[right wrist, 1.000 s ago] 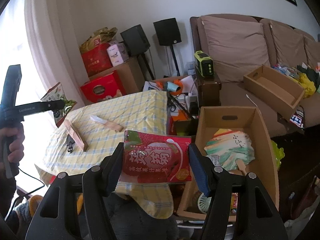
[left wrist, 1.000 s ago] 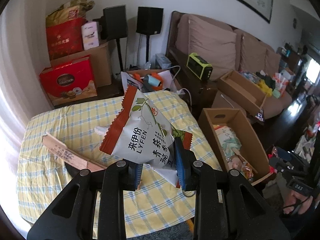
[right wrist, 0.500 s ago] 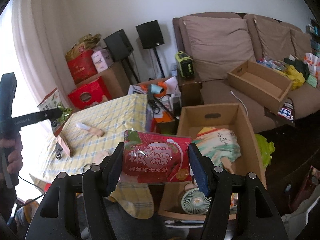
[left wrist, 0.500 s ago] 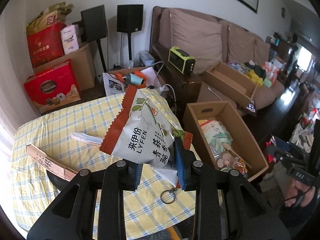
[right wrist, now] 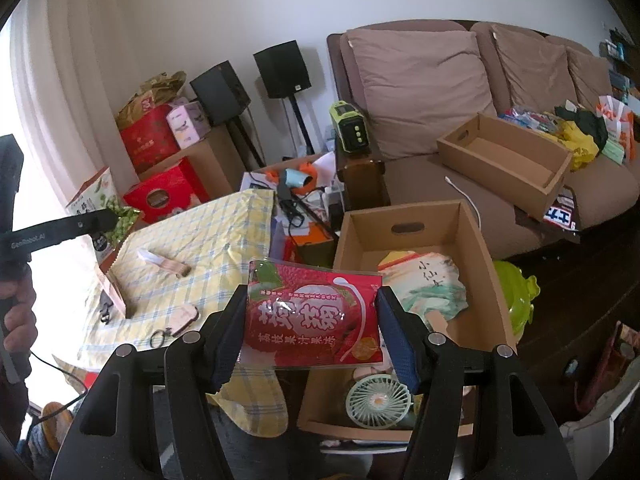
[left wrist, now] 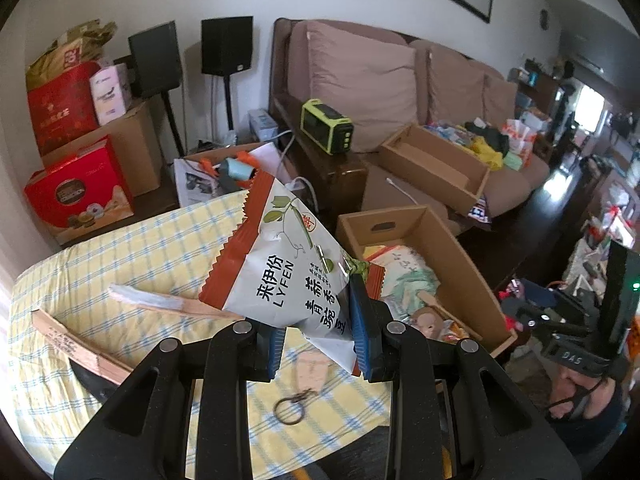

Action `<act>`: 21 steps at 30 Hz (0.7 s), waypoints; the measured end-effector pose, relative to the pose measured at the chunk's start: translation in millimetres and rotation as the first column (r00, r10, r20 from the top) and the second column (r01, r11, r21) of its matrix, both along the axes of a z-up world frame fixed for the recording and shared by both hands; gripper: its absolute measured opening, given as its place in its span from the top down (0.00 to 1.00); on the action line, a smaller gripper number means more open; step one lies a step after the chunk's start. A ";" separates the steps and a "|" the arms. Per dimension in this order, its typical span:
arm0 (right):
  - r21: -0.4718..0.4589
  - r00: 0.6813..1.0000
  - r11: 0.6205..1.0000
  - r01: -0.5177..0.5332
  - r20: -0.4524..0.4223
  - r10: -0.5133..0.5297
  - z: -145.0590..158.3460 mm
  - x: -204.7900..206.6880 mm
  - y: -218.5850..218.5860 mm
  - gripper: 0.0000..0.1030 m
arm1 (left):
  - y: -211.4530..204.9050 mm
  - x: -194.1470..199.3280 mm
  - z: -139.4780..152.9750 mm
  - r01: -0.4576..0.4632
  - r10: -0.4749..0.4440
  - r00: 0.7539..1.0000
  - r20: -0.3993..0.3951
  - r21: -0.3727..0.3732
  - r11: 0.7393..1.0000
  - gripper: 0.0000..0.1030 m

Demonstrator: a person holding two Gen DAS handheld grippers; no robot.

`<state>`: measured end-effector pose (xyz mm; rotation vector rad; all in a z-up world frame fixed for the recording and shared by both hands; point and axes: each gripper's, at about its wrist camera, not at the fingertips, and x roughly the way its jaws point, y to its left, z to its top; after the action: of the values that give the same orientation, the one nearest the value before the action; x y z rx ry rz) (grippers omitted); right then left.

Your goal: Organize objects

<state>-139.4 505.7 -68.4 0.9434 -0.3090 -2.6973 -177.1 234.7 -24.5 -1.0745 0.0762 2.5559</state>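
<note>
Left gripper: clamped on the white pea snack bag, fingers closed in on its lower corner, bag standing up and tilted toward 11 o'clock.
Right gripper: squeezed onto the red jelly pouch, pads pressing both side edges, pouch held flat and face-up.
What just changed: both views have swung over the last second; the open cardboard box has slid in from 3 o'clock and now fills the right wrist view from 12 to 5 o'clock. In the left view the box has drawn closer, at 3 o'clock off the bag.
Meaning: my read is both snacks are on their way to the box, the red pouch first, since it already hangs at the near-left rim.
Box contents: a paper fan and a small green fan lie inside; there is room at the back.
Table: checked cloth, with a key ring and wooden pieces left on it.
Remaining: neither bag released yet.
</note>
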 end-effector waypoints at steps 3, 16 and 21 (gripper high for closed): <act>-0.006 1.000 1.000 0.019 0.011 -0.019 -4.6 -1.4 8.5 0.38 | 11.0 -0.9 -0.3 0.013 -0.013 1.000 0.002 0.010 1.000 0.74; -0.061 0.990 0.991 0.116 0.093 -0.110 -39.6 -11.7 51.0 0.38 | 75.4 -12.2 -35.3 0.095 -0.097 0.993 0.074 0.030 0.995 0.74; -0.105 0.985 0.986 0.128 0.130 -0.114 -56.6 -15.5 62.1 0.38 | 93.9 -19.2 -48.6 0.108 -0.113 0.988 0.106 0.046 0.993 0.74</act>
<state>-154.9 567.8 -125.0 1.0921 -0.5559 -2.7003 -196.3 328.5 -73.1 -1.1589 0.0548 2.3866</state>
